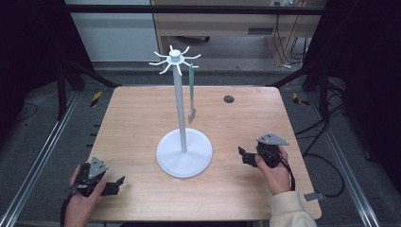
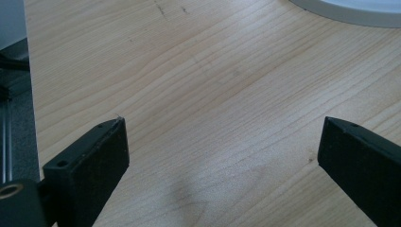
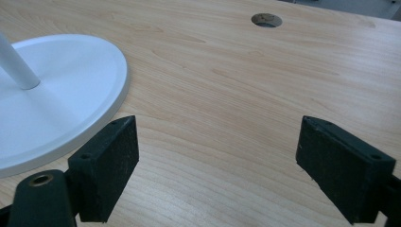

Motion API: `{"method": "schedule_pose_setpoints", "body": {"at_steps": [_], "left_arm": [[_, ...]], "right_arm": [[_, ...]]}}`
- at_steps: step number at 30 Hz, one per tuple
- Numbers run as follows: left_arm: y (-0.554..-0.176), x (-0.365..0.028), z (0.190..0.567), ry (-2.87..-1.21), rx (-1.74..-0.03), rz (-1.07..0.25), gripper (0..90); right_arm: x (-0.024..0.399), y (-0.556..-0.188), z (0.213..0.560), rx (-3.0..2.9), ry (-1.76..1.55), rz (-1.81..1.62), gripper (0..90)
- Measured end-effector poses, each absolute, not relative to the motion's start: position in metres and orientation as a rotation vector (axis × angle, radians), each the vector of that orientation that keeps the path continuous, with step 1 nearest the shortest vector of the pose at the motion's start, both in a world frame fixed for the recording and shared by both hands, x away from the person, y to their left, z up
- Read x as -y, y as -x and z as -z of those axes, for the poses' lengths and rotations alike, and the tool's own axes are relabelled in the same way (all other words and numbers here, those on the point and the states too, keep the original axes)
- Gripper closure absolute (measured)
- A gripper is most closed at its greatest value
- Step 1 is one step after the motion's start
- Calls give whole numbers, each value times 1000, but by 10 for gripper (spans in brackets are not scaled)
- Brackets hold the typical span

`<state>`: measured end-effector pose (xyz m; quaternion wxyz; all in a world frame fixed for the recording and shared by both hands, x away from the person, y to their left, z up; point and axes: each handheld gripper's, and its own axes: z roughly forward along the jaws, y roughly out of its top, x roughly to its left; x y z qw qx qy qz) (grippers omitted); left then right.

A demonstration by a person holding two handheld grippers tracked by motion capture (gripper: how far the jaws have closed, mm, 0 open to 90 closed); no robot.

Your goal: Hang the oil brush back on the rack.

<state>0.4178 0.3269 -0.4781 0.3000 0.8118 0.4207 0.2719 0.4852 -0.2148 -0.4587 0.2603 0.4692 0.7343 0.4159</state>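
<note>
At the near left corner of the surface (image 1: pixel 142 118) the left gripper (image 1: pixel 116 183) rests low with its jaws wide and empty, pointing toward the stand (image 1: pixel 183 152) in the middle. On that white stand a green spatula (image 1: pixel 192 94) hangs from one of the top hooks, just right of the pole and clear of the base, so the hanging looks done to me. At the right the right gripper (image 1: pixel 242 155) sits near the base, jaws wide with nothing between them, and I judge little is left unless the spatula is to come off again.
</note>
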Motion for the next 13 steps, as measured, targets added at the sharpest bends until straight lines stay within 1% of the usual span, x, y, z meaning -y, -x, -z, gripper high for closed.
{"method": "schedule_pose_setpoints", "body": {"at_steps": [8, 13], "left_arm": [[-418, -327, 478, -2153, -1112, -723, 24], [-418, -326, 477, -2157, -1107, -725, 24]], "right_arm": [[218, -487, 479, -2054, -1329, -1102, 142], [213, -484, 483, -2095, -1323, -1079, 140]]}}
